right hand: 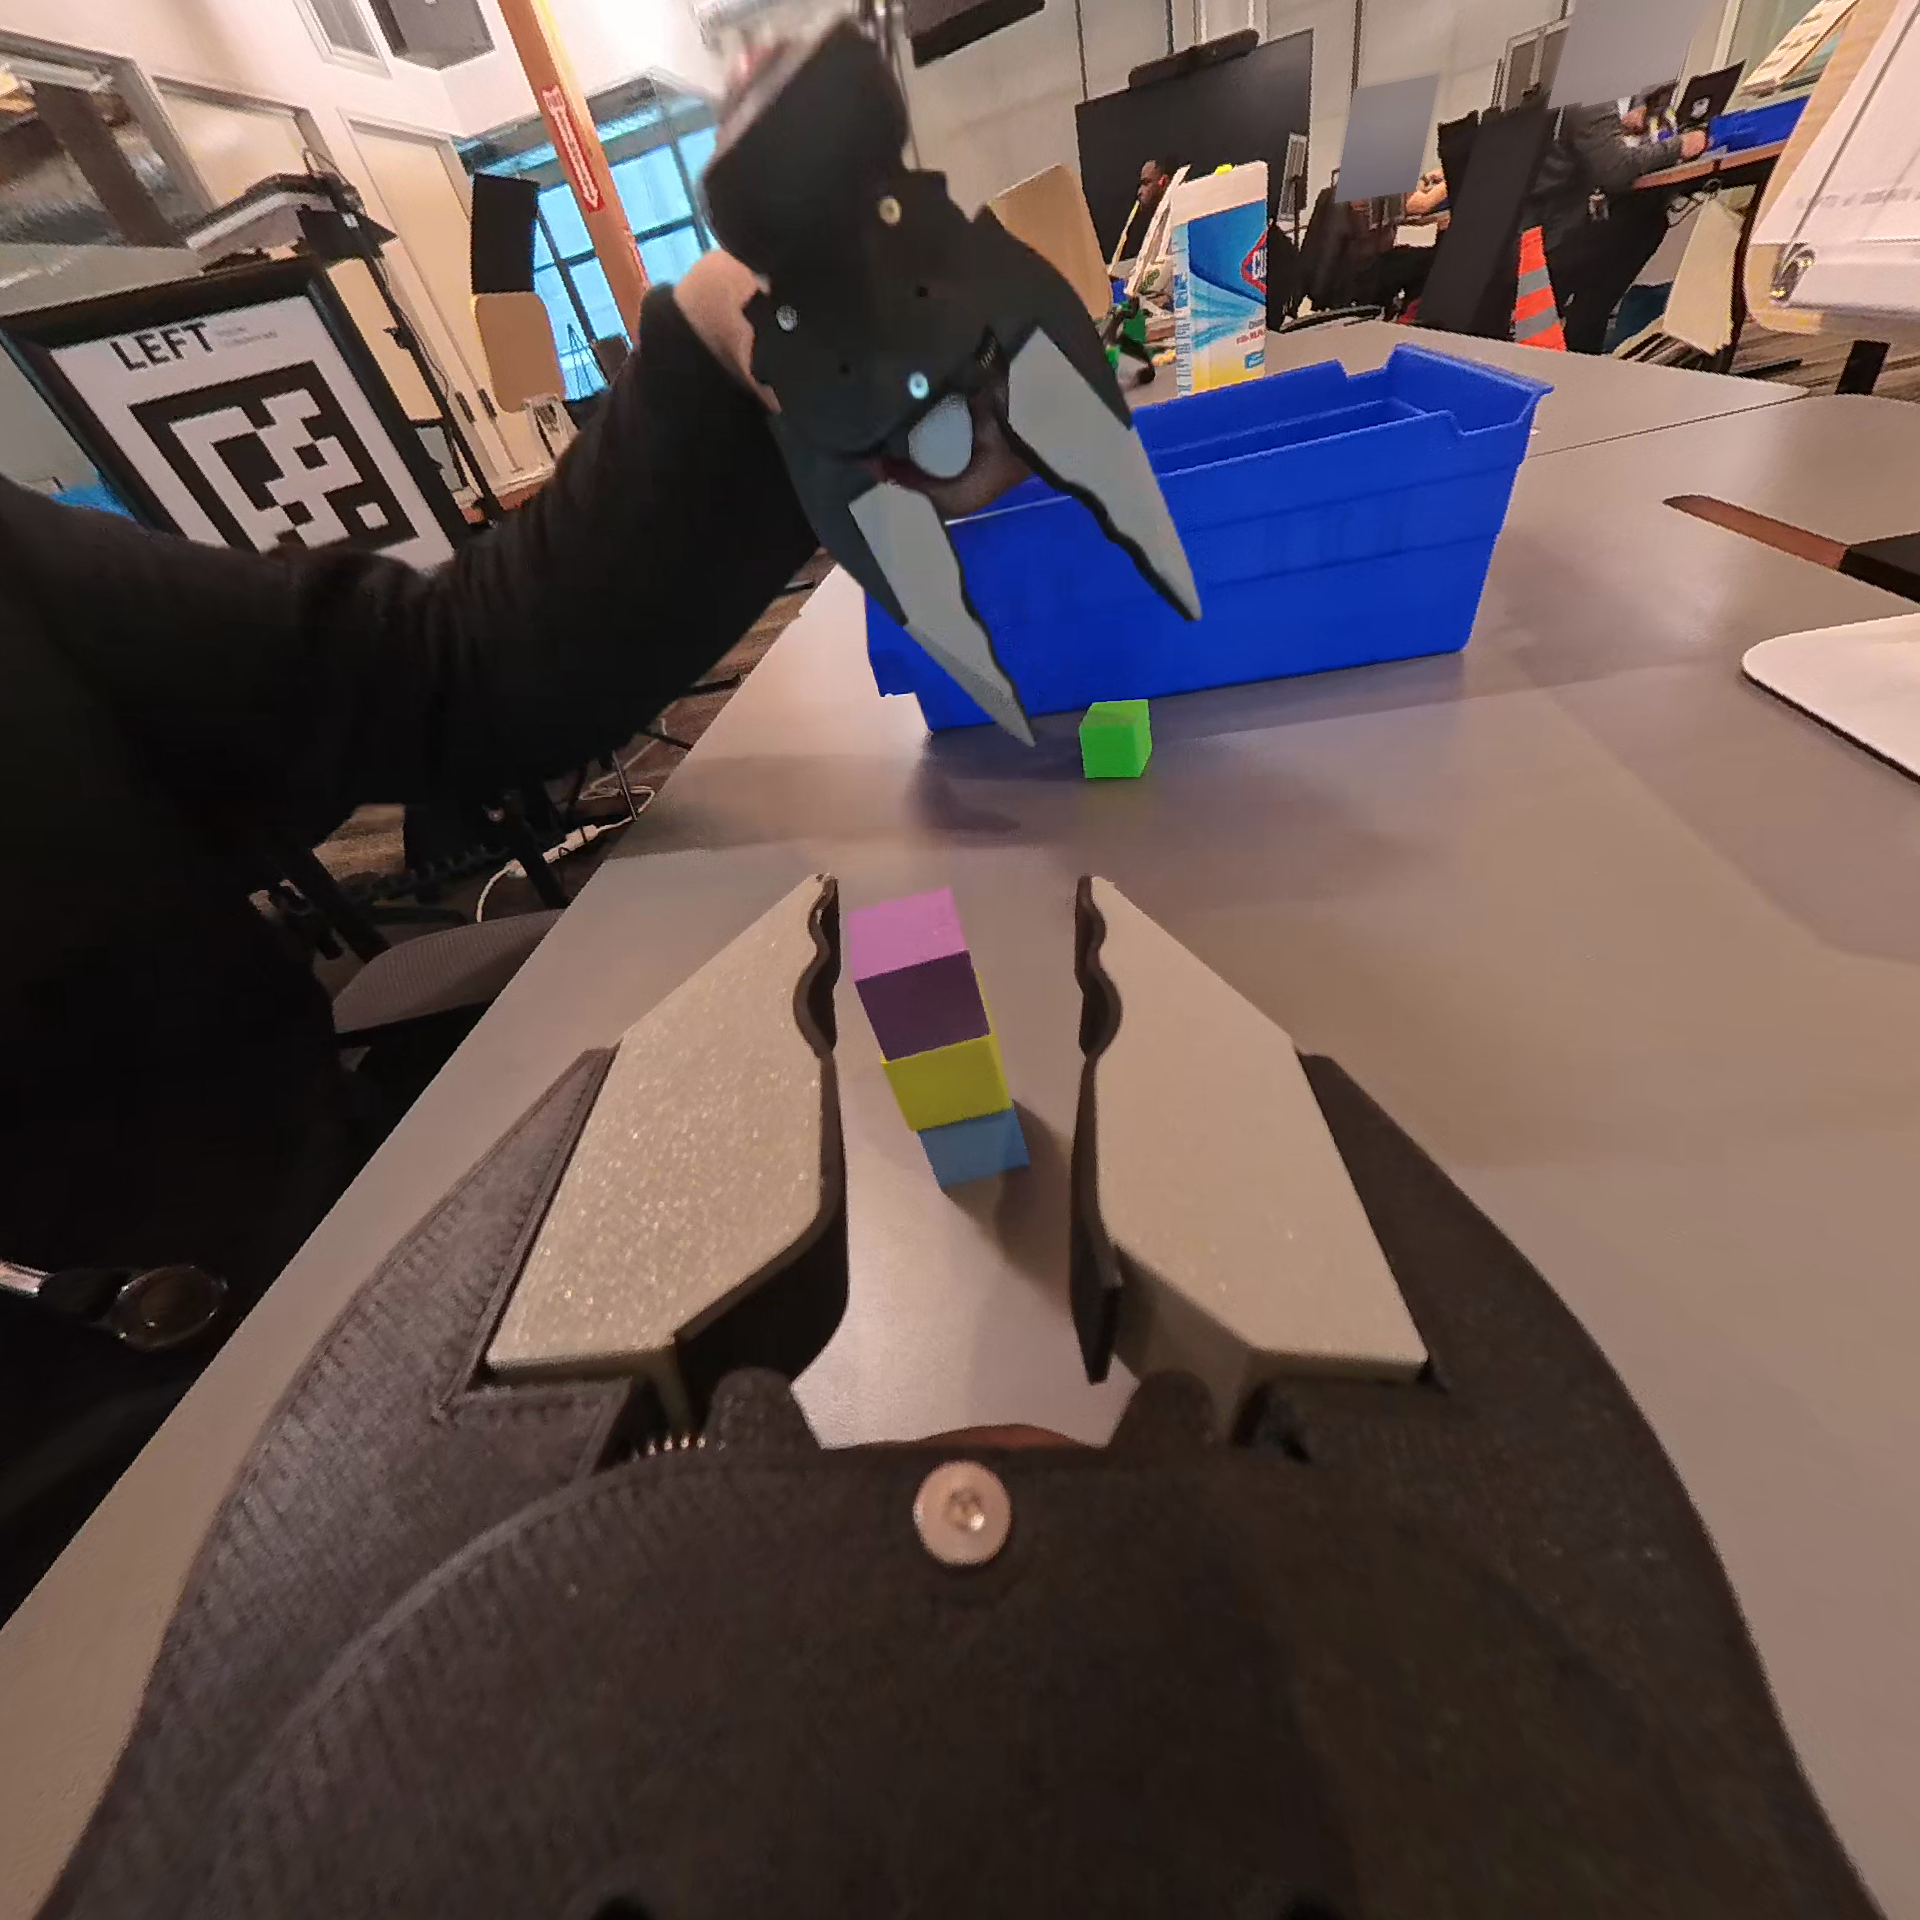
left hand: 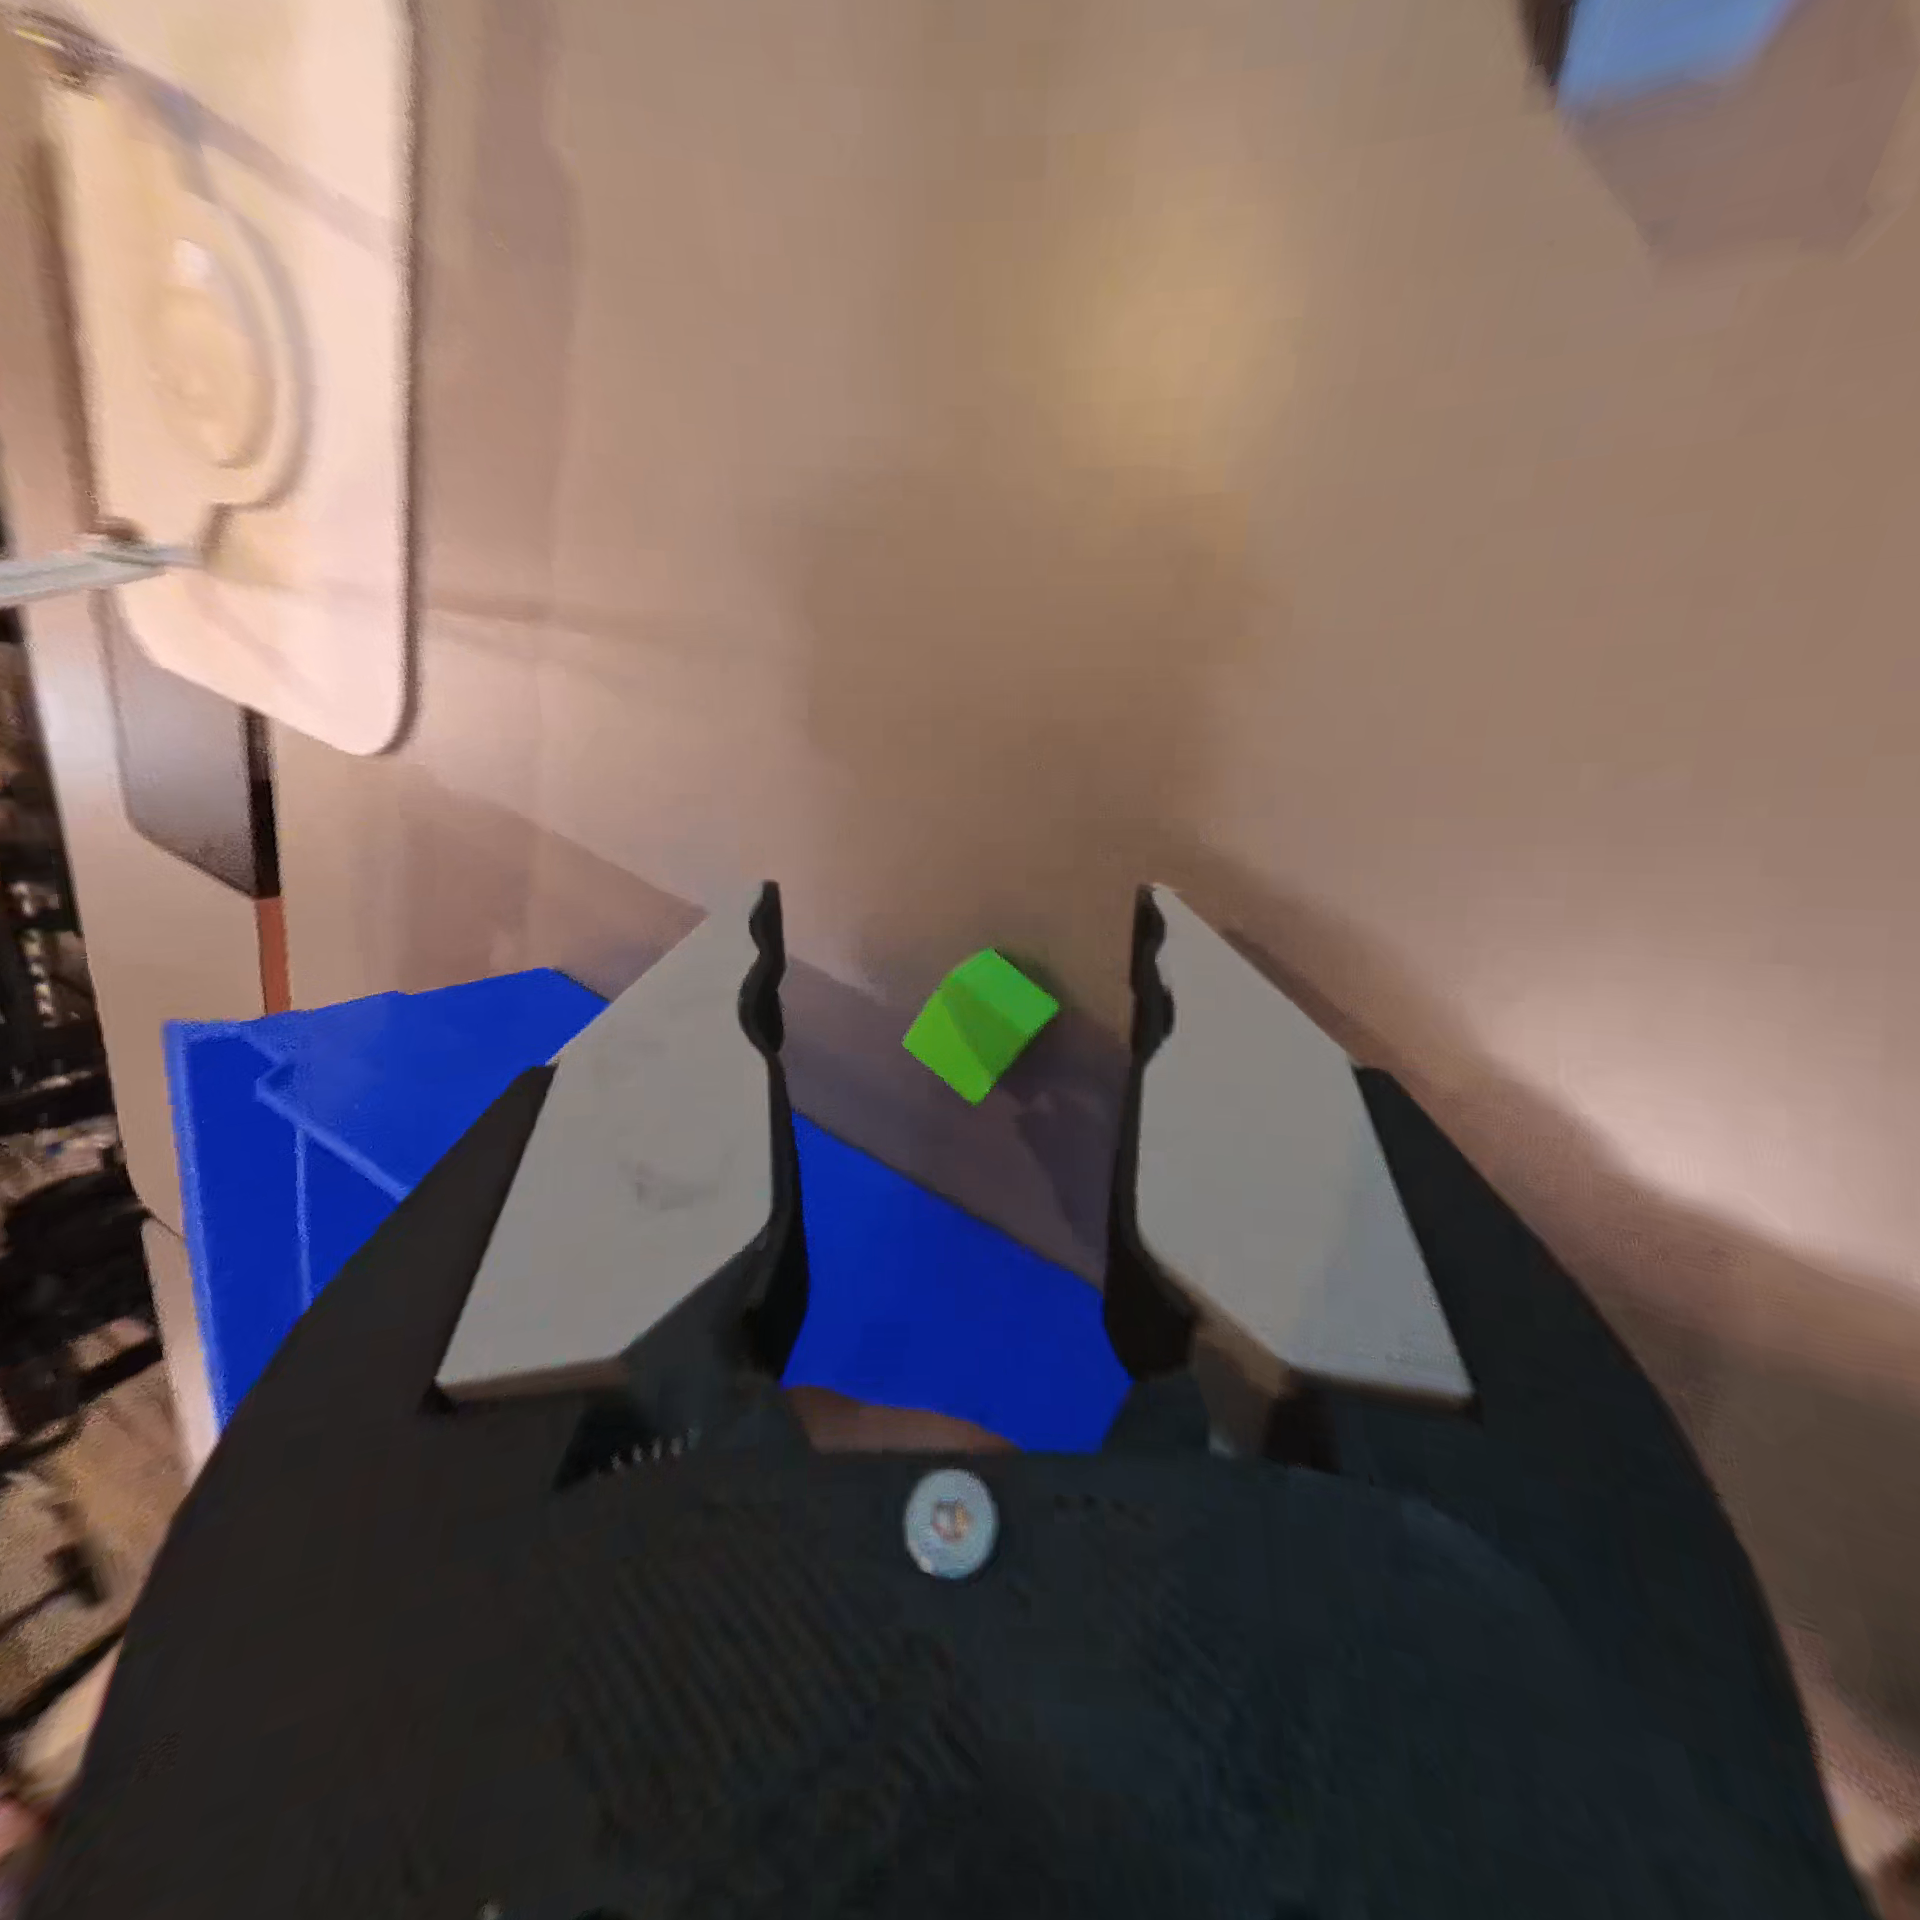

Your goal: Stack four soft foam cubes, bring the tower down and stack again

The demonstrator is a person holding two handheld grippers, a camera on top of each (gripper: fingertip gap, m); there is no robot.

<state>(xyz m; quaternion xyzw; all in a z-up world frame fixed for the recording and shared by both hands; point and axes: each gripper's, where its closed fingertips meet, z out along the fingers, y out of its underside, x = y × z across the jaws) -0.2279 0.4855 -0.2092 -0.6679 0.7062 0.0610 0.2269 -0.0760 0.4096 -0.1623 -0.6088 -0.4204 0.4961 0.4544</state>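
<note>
A tower of three cubes stands on the grey table (right hand: 1455, 1039): purple cube (right hand: 920, 977) on top, yellow cube (right hand: 945, 1081) in the middle, blue cube (right hand: 975, 1146) at the bottom. My right gripper (right hand: 954, 902) is open and empty, fingers on either side of the tower without touching it. A green cube (right hand: 1115, 738) lies alone in front of the blue bin (right hand: 1299, 561). It also shows in the left wrist view (left hand: 980, 1023). My left gripper (left hand: 954, 904) is open and empty, pointing down at the green cube from above; it also shows in the right wrist view (right hand: 1107, 675).
The blue bin (left hand: 343, 1122) stands just behind the green cube. A white flat object (right hand: 1839, 686) lies at the table's right edge. A wipes canister (right hand: 1221, 275) stands behind the bin. A person's black sleeve (right hand: 364, 675) reaches in from the left. The gap from one gripper's tips to the other's is roughly 20 centimeters. The right gripper is farther from the green cube (right hand: 1115, 738), some 20 centimeters, than the left, some 5 centimeters. It turns up in the left wrist view (left hand: 986, 995) as well.
</note>
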